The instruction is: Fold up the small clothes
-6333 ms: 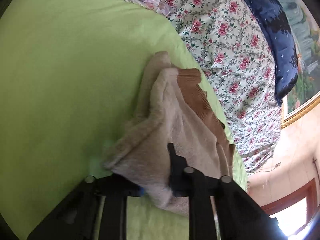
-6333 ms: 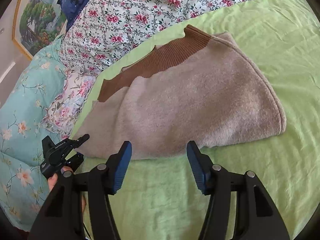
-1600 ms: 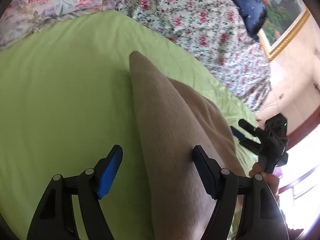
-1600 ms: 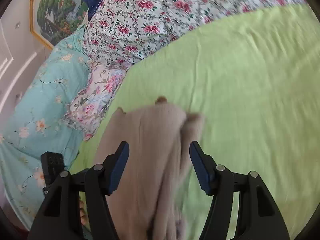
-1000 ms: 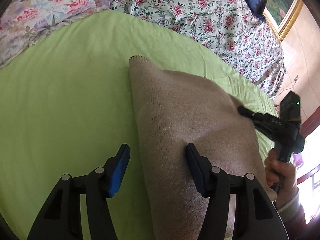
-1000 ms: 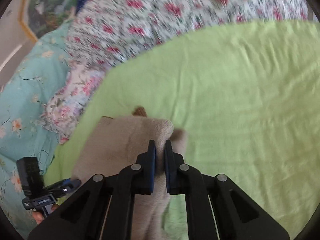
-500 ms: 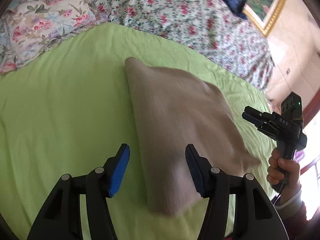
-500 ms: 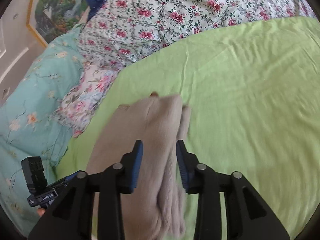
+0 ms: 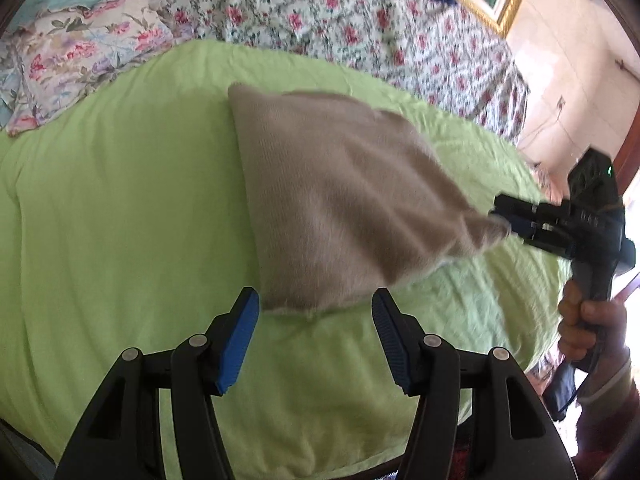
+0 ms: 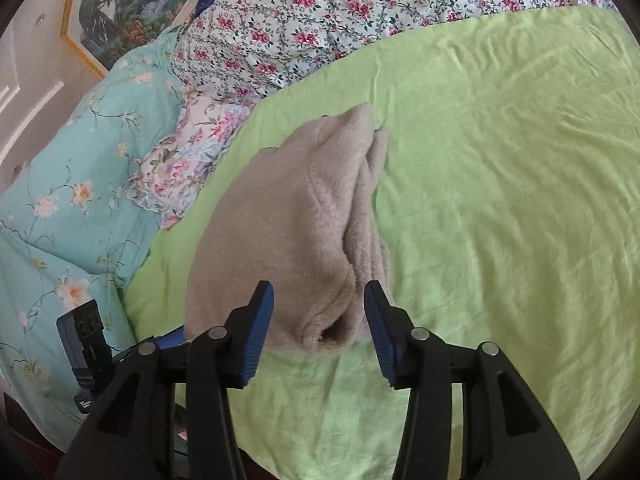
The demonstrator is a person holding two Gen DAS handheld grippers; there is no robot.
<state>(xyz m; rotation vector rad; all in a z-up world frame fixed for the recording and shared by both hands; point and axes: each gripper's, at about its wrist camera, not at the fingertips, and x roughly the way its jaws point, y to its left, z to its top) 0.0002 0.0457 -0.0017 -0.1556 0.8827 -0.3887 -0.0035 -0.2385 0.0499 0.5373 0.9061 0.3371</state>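
A beige knit sweater (image 9: 332,184) lies folded in a thick stack on the green bed sheet (image 9: 120,208). My left gripper (image 9: 316,336) is open and empty, just short of the stack's near edge. My right gripper (image 10: 318,330) is open, its blue pads (image 10: 260,332) either side of the stack's near folded end (image 10: 320,320) without closing on it. In the left wrist view the right gripper (image 9: 516,224) sits at the sweater's right corner. The sweater also fills the centre of the right wrist view (image 10: 288,232).
Floral quilts and pillows (image 9: 320,12) are piled along the far side of the bed. A turquoise floral duvet (image 10: 72,184) lies at the left. A framed painting (image 10: 120,4) hangs on the wall. The bed's near edge runs below both grippers.
My right gripper was shut on the sweater's end a second ago and has opened wide, letting it go. The sweater has settled flatter. My left gripper has drawn back a little, still open.
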